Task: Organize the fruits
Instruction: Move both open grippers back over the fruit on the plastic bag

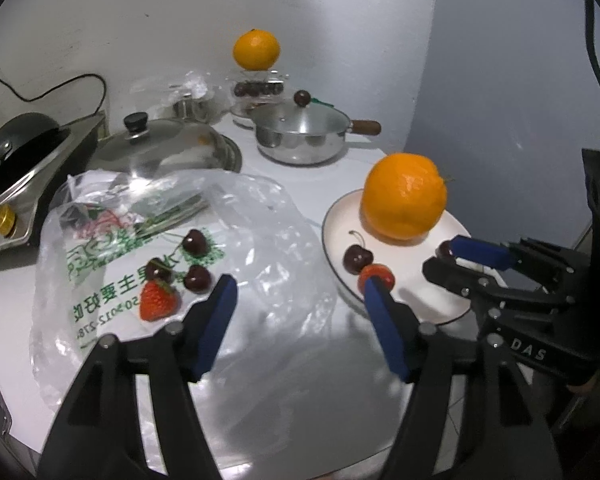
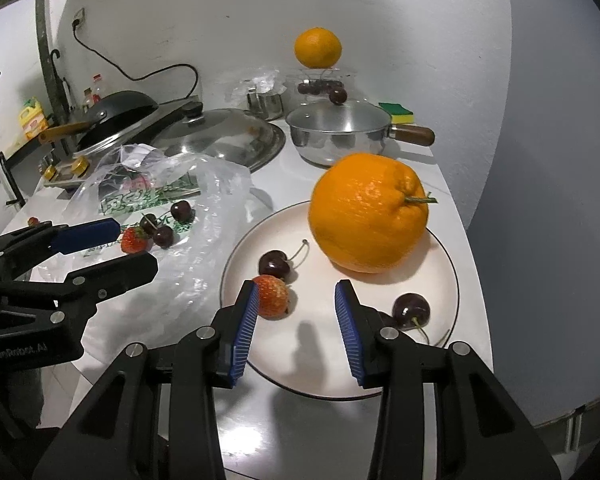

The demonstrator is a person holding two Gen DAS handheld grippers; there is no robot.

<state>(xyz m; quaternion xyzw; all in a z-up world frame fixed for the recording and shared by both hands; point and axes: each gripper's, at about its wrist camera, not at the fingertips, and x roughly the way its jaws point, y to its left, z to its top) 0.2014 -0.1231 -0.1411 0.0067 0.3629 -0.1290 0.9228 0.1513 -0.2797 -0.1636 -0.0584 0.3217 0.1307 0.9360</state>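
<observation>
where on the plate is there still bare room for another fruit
The near middle of the plate is bare, bordered by the strawberry left, the orange behind and a cherry right. The far half is crowded by the orange.

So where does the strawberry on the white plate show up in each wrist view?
Left wrist view: the strawberry on the plate sits at the plate's near-left edge, just beyond the left gripper's right fingertip, partly hidden by it.
Right wrist view: the same strawberry lies lower centre, beside the right gripper's left fingertip.
Shared landmark: the large orange on the white plate.
</observation>
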